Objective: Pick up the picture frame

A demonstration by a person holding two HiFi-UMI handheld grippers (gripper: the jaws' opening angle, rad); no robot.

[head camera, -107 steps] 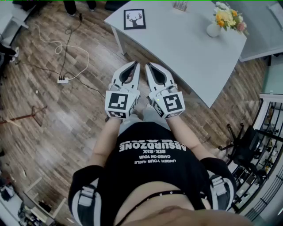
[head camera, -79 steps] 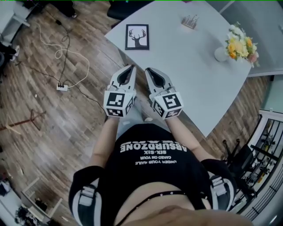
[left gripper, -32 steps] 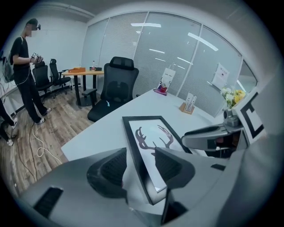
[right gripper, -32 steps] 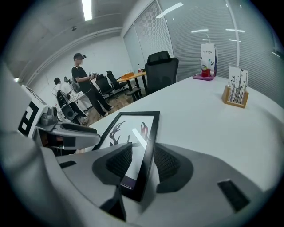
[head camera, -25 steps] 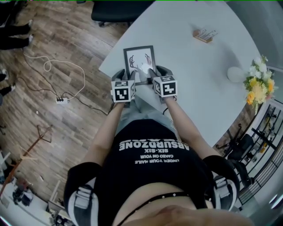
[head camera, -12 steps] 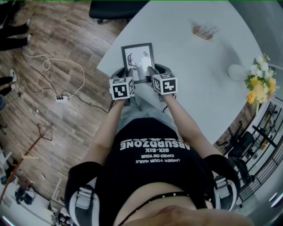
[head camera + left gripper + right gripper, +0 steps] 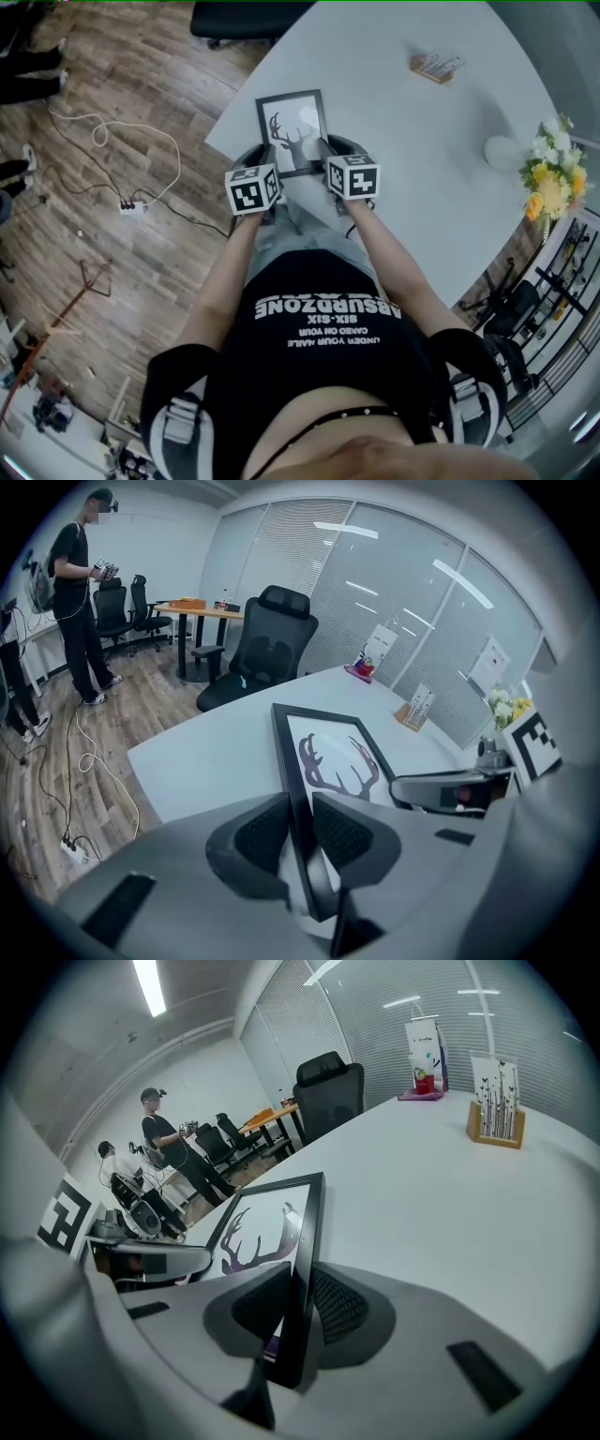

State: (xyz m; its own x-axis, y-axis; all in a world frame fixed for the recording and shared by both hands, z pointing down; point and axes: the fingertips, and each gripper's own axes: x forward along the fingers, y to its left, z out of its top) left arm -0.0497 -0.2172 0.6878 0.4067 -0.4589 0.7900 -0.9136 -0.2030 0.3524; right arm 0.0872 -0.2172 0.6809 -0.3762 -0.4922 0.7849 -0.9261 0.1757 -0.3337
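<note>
We see the black rectangular picture frame (image 7: 292, 131) with the antler print lying flat and face up on the white surface (image 7: 422, 141). Its near short end is at the surface's edge in front of us. Its long axis runs away from us, leaning a little to the left in the head view, and the antlers point to the far end.

The left claw (image 7: 265, 161) is closing on the frame's left rail near the close corner. The rail stands between its pads, which already look pressed to it. The right claw (image 7: 326, 150) is closing on the right rail in the same way, with the rail caught between its pads.

A second ago both claws straddled these rails fully spread. A few seconds back they hung over the floor short of the surface. The frame lies where it did a second ago.
</note>
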